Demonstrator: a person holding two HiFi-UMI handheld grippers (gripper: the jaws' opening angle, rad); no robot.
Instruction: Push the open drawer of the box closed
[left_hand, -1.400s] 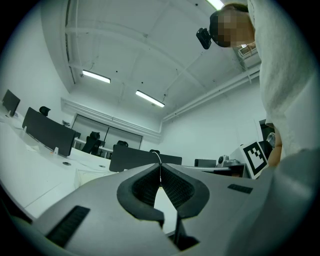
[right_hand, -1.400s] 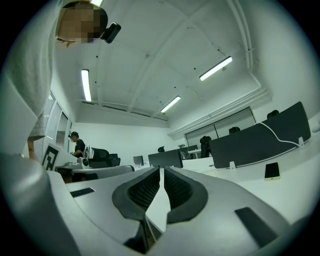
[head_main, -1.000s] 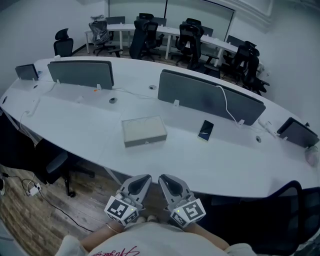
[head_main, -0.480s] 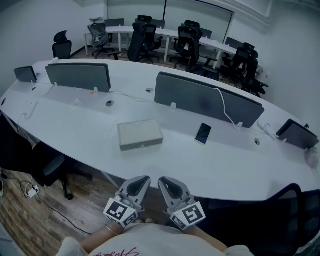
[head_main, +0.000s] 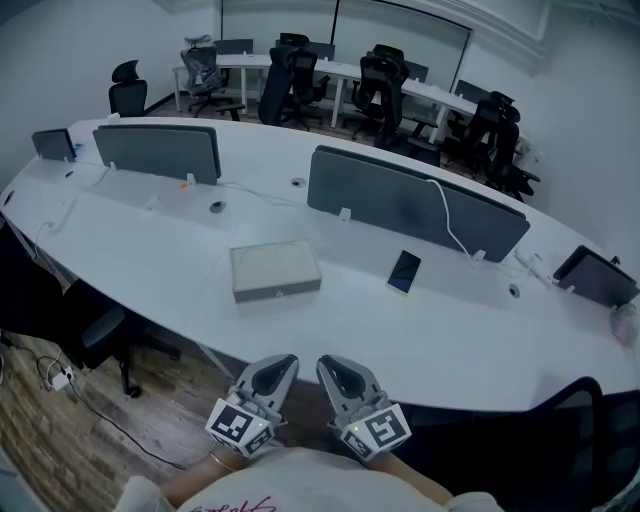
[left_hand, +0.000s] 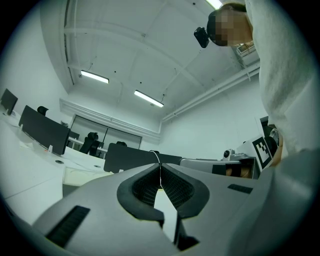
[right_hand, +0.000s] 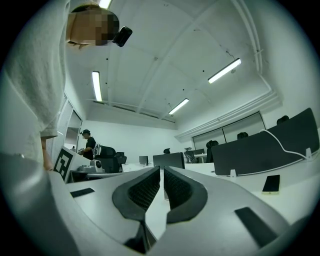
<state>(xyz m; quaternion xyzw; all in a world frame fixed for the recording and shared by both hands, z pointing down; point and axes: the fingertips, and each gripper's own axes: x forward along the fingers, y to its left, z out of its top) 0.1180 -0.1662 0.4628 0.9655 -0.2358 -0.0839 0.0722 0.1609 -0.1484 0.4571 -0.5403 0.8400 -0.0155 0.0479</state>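
Observation:
A flat beige box (head_main: 274, 269) lies on the long white table (head_main: 450, 340), its front face with a small pull turned toward me; I cannot tell how far the drawer stands out. The same box shows pale in the left gripper view (left_hand: 82, 175). Both grippers hang close to my body, below the table's near edge and well short of the box. The left gripper (head_main: 283, 361) (left_hand: 160, 169) is shut with nothing in it. Beside it, the right gripper (head_main: 328, 361) (right_hand: 161, 173) is shut and empty too.
A dark phone (head_main: 404, 271) lies right of the box. Grey divider screens (head_main: 415, 203) (head_main: 158, 150) stand behind it with a white cable. A black chair (head_main: 95, 330) sits under the table at left; more chairs and desks fill the back of the room.
The view has shifted slightly, so the box and table sit a little further left and lower in the picture. Both grippers stay shut near my body.

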